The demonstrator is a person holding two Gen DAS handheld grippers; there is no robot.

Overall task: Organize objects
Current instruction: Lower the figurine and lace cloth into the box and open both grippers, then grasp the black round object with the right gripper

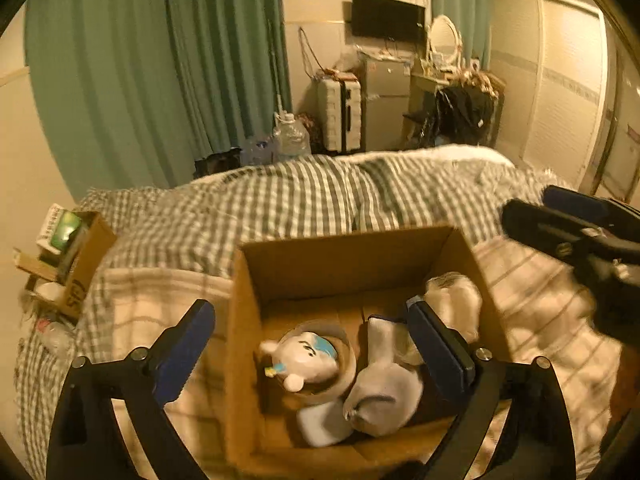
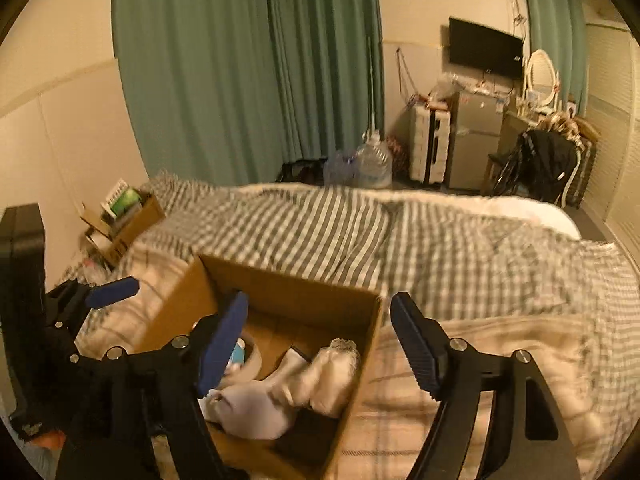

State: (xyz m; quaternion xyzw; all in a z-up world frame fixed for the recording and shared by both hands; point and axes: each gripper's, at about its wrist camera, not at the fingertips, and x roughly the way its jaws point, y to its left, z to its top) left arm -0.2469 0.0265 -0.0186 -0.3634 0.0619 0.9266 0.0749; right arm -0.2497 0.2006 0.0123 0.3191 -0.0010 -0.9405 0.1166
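Green curtains [image 2: 248, 68] hang behind a checked-quilted bed [image 2: 440, 248] (warm, dim light), wall television [image 2: 485, 47] beyond.

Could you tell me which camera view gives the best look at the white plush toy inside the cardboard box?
The left wrist view: the white plush toy lies unobstructed in the cardboard box, face visible. In the right wrist view, the right claw's left finger hides most of it.

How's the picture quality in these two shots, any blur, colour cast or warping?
Left wrist view: warm amber cast, dim; the cardboard box and plush toy are soft, the right gripper smeared. Right wrist view: same cast, checked blanket blurred, fisheye bending the green curtains, black vignette at the corners.
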